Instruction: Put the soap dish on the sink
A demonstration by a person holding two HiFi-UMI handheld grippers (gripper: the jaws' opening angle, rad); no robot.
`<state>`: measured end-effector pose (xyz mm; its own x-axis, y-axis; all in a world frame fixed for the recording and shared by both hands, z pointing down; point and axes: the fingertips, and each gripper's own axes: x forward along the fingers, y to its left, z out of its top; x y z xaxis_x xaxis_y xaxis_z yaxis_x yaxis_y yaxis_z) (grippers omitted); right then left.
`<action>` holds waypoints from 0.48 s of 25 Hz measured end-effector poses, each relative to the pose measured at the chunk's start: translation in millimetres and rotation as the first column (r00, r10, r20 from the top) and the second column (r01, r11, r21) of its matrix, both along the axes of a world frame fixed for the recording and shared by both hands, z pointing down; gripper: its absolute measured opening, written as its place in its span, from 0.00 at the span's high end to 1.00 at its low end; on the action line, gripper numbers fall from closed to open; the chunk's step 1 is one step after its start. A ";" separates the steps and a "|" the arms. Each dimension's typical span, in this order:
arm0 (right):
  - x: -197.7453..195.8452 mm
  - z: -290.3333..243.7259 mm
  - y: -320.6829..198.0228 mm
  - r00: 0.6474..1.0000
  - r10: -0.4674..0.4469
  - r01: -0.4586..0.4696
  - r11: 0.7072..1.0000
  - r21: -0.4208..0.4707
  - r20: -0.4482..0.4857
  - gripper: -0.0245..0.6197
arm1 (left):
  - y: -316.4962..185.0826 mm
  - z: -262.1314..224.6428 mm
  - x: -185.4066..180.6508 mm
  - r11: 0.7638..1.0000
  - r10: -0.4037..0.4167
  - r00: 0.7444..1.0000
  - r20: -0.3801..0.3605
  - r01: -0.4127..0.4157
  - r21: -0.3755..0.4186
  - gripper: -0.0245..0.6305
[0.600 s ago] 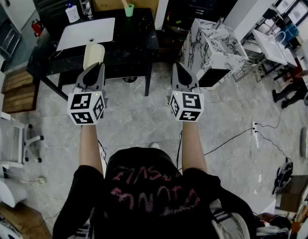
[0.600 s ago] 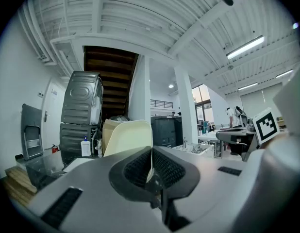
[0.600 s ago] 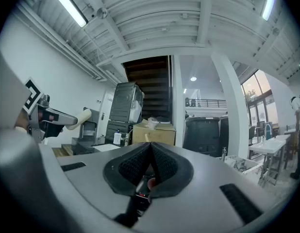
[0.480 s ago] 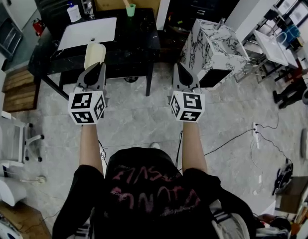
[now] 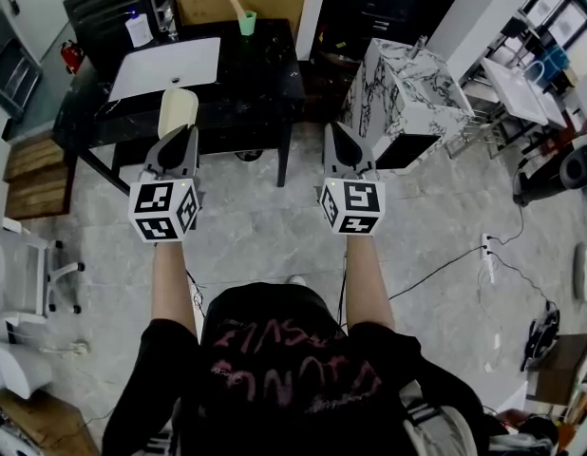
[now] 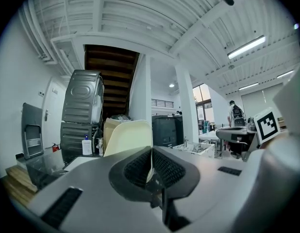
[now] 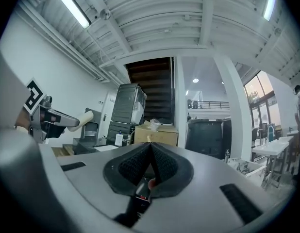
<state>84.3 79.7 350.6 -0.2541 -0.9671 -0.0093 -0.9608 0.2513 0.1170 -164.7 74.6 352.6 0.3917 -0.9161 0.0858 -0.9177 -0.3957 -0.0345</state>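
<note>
Left claw (image 6: 151, 150) clamped on the cream soap dish (image 6: 126, 139); right claw (image 7: 149, 145) closed, nothing in it.
The dish stood upright out of the left claw's tips, pinched by its lower edge, rising just ahead of them. The white sink (image 5: 166, 65) lay further ahead on the black worktop (image 5: 258, 72), apart from the dish. The right claw was level beside the left, well apart from the dish.
</note>
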 end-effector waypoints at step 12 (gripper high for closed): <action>-2.8 1.7 3.8 1.000 0.026 -0.026 1.000 0.000 -0.003 0.94 | -1.4 5.6 -5.4 1.000 0.029 1.000 0.002 -0.029 -0.011 0.93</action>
